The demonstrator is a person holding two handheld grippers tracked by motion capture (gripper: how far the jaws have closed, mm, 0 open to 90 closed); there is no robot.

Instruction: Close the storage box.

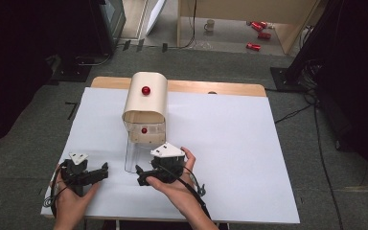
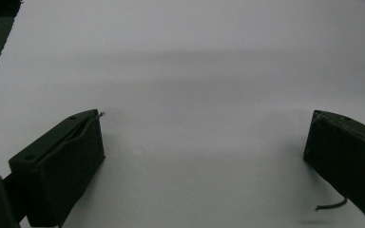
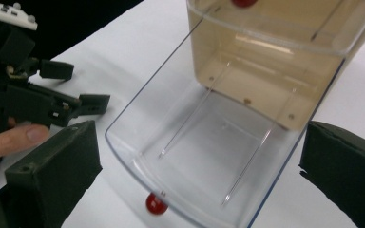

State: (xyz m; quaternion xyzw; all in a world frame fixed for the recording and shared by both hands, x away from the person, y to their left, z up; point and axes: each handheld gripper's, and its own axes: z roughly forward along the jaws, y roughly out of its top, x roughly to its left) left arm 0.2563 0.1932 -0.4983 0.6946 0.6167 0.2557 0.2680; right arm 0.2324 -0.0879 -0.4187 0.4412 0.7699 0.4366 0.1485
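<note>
The clear drawer [image 3: 204, 156] stands pulled out of the cream box [image 1: 145, 101] toward the person, its red knob [image 3: 156, 203] on the front edge farthest from the box, and the box itself sits on the white sheet of the bench [image 1: 239, 143] near the far edge. Just in front of the drawer's open end, the right claw [image 1: 149, 175] has its jaws spread wide on either side of the drawer front, not touching it. Left of the drawer and apart from it, the left claw [image 1: 103, 170] rests with its jaws apart over bare sheet.
</note>
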